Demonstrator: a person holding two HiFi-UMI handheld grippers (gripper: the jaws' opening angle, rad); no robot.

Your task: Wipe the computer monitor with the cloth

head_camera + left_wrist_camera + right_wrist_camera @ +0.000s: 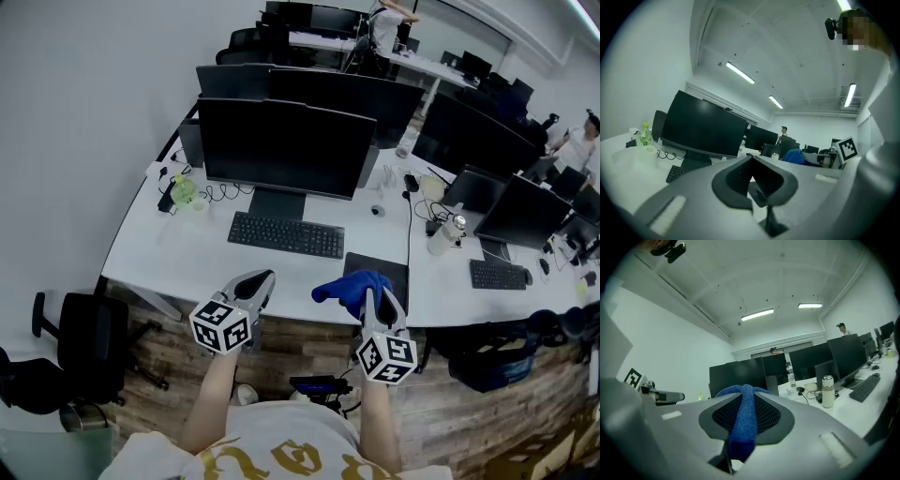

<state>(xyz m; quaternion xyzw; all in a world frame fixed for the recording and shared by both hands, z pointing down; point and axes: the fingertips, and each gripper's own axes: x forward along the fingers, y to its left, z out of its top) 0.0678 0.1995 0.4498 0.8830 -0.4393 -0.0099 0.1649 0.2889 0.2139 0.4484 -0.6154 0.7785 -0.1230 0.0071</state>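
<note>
Nearest, above a wood-plank floor (291, 349), the person's two forearms reach forward, each with a claw held just short of the bench's (159, 248) front edge. The left claw (255, 284) has its jaws drawn together at the tips, and its own view shows nothing between the dark pads (736, 180). The right claw (380, 302) is clamped on the blue cloth (349, 288). In the right gripper view a ridge of the cloth (743, 423) runs up between the two pads and bulges over their tips. In the head view the bunched end spills out to the left of the jaws, toward the left claw. The two claws sit side by side and apart, with their marker cubes turned toward the person.

A black office chair (80, 342) stands to the left, off the bench's corner. On the white bench, a dark pad (380, 265) lies just beyond the cloth. A black keyboard (286, 234) lies farther in, to the pad's left. Behind the keyboard the monitor (281, 145) stands upright on its stand with a dark screen, well apart from the cloth. A green bottle (183, 190) stands near the monitor's left edge, among loose cables. More dark screens stand behind and on the neighbouring bench to the right, and people are at the far end of the room.
</note>
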